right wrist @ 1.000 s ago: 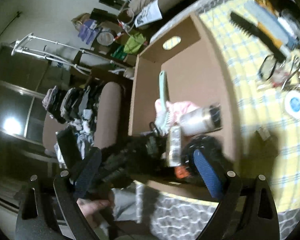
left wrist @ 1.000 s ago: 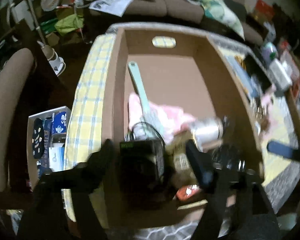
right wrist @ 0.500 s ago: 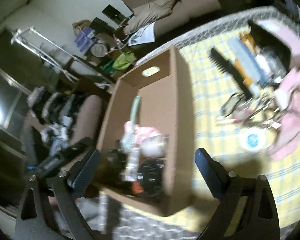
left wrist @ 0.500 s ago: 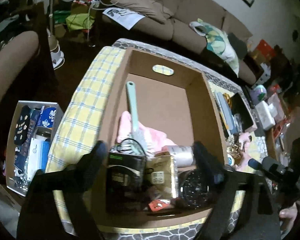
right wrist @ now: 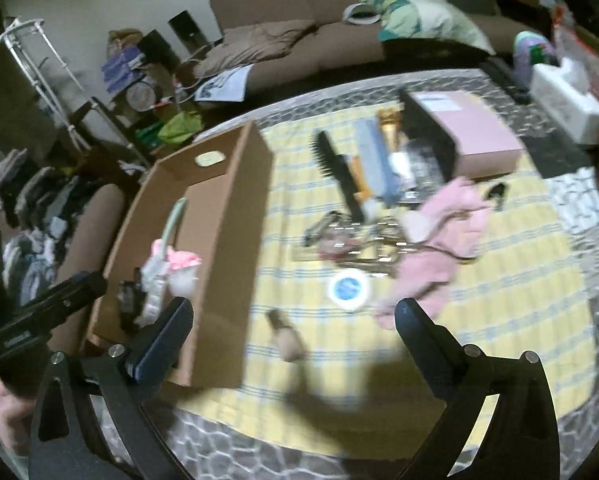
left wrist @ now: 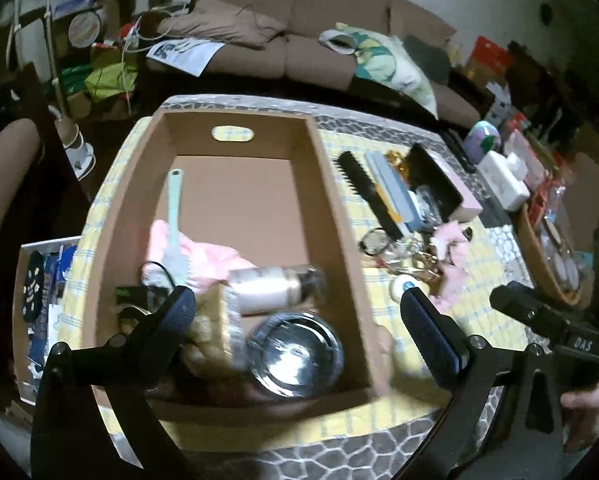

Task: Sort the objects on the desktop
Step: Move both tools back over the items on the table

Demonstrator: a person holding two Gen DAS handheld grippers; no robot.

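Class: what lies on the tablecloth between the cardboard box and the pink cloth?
In the right wrist view, a round white tin with a blue lid lies between the cardboard box and the pink cloth.

You are looking at a box [left wrist: 331, 184] sitting on the table's [right wrist: 519, 320] left; a brush [left wrist: 175, 216], bottle [left wrist: 271, 290] and bowl [left wrist: 295, 356] are lying inside, clutter [right wrist: 379, 236] to its right.

Left claw [left wrist: 297, 314] and right claw [right wrist: 293, 320] gape wide, seemingly empty.

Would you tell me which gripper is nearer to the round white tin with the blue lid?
Right. The right gripper hovers just short of the tin; the left gripper hangs over the cardboard box, tin beside it.
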